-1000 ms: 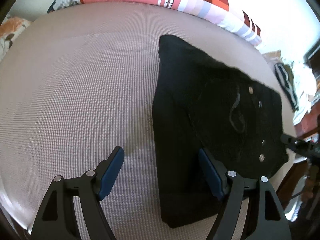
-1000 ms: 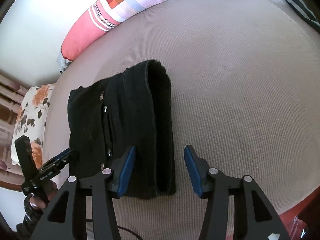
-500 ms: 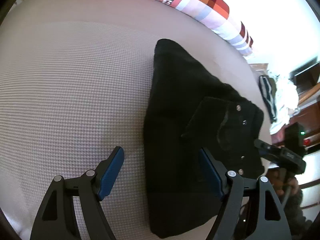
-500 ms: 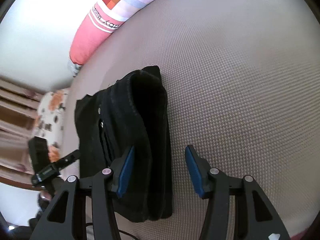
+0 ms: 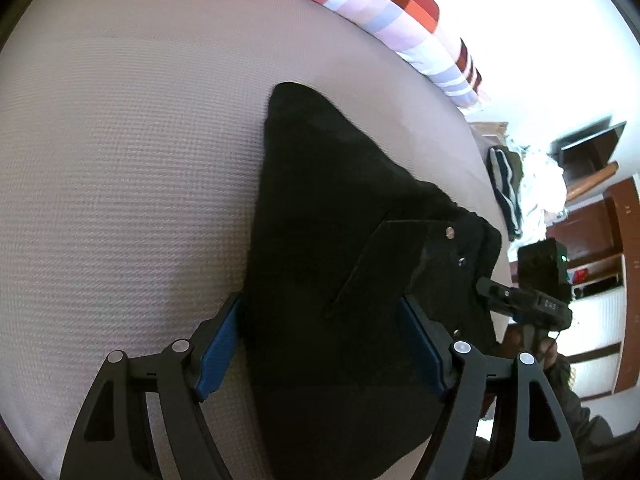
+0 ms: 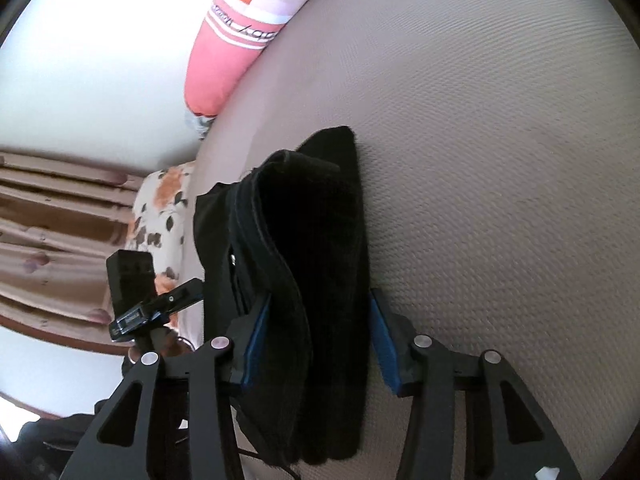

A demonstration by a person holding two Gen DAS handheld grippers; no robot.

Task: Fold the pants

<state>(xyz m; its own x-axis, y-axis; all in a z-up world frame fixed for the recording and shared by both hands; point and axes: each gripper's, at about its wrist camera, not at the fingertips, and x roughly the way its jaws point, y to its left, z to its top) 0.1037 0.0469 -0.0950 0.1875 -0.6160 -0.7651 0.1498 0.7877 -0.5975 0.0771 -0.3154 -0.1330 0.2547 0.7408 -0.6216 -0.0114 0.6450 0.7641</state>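
Black pants (image 5: 320, 220) lie folded in a thick stack on the beige bed (image 5: 120, 160). My left gripper (image 5: 320, 340) stands open astride the stack's near end, left pad at the cloth's edge and right pad over the top layer with its metal rivets. In the right wrist view the pants (image 6: 320, 220) run up between the fingers of my right gripper (image 6: 316, 340). Its jaws are closing with the folded edge between them; I see no squeeze on the cloth. Each gripper shows in the other's view: the right gripper (image 5: 524, 304) and the left gripper (image 6: 156, 308).
A pink and checked bolster (image 5: 380, 4) lies along the bed's far edge. A floral pillow (image 6: 160, 208) and brown curtains (image 6: 52, 220) are beyond the bed's side. Striped clothes (image 5: 506, 188) lie off the far right. Bare bed (image 6: 500, 160) spreads right of the pants.
Both grippers have come forward and tipped down over the pants, which now sit between each pair of fingers. The waistband side of the stack has lifted and bunched.
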